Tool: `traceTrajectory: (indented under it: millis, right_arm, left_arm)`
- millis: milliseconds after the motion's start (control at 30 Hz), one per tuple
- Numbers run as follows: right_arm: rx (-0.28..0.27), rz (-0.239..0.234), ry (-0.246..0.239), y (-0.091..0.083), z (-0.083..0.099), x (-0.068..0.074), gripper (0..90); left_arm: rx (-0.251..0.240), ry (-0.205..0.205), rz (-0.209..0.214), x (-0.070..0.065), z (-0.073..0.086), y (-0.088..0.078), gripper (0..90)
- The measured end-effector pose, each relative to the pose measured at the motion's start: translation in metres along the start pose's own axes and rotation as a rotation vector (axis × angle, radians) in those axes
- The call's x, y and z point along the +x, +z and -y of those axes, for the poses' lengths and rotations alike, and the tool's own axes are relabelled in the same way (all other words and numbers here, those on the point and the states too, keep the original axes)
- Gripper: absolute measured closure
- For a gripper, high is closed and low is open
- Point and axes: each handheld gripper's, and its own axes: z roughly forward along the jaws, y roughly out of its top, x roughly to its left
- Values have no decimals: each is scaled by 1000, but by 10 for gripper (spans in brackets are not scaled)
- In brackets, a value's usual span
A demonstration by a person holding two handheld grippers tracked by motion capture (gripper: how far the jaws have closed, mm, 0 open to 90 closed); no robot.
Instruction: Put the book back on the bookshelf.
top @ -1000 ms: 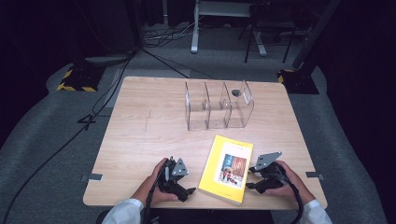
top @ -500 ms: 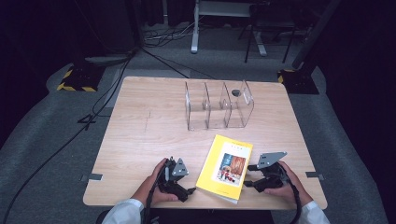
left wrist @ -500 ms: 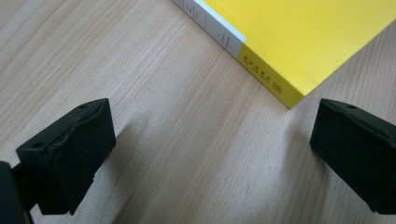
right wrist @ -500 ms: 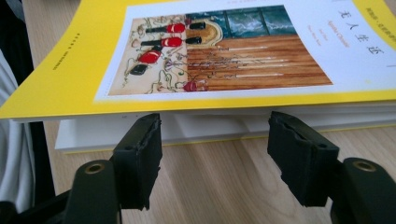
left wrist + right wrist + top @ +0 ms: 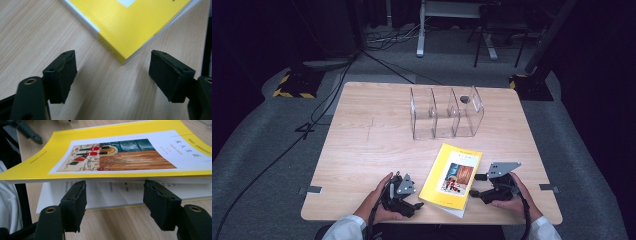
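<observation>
A thin paperback book (image 5: 453, 176) with a glossy yellow cover and a white picture panel lies flat near the front edge of the pale wood-grain table (image 5: 362, 145), between the two hands. Behind it, well apart, stands a clear acrylic divider rack (image 5: 447, 114) with upright see-through walls.

The left gripper (image 5: 406, 200) lies low on the table just beside the book's near left corner. Its jaws have just been closing a little, yet they stand apart with bare wood between the ridged black rubber pads (image 5: 62, 75), the book's sharp yellow corner (image 5: 120, 53) lying ahead of them, untouched.

The right gripper (image 5: 115, 205) sits at the book's right side, jaws spread wide and gripping nothing. Their tips seem to reach under the raised, bowed cover into the white printed pages, though contact is hard to judge.
</observation>
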Motion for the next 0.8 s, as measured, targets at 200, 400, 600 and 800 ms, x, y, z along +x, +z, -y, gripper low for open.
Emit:
traceTrajectory:
  millis: [200, 400, 600, 800]
  right_arm:
    - [-41, 13, 12, -1, -7, 2, 356]
    - [-63, 22, 18, -1, -11, 4, 356]
    - [-76, 30, 19, 0, -13, 5, 356]
    - [-82, 33, 22, 0, -14, 5, 355]
  left_arm:
    - [-39, 62, 45, -23, -19, 8, 172]
    - [-57, 96, 38, -42, -36, 24, 158]
    - [-73, 98, -22, -53, -46, 36, 182]
    - [-79, 80, -98, -58, -49, 41, 227]
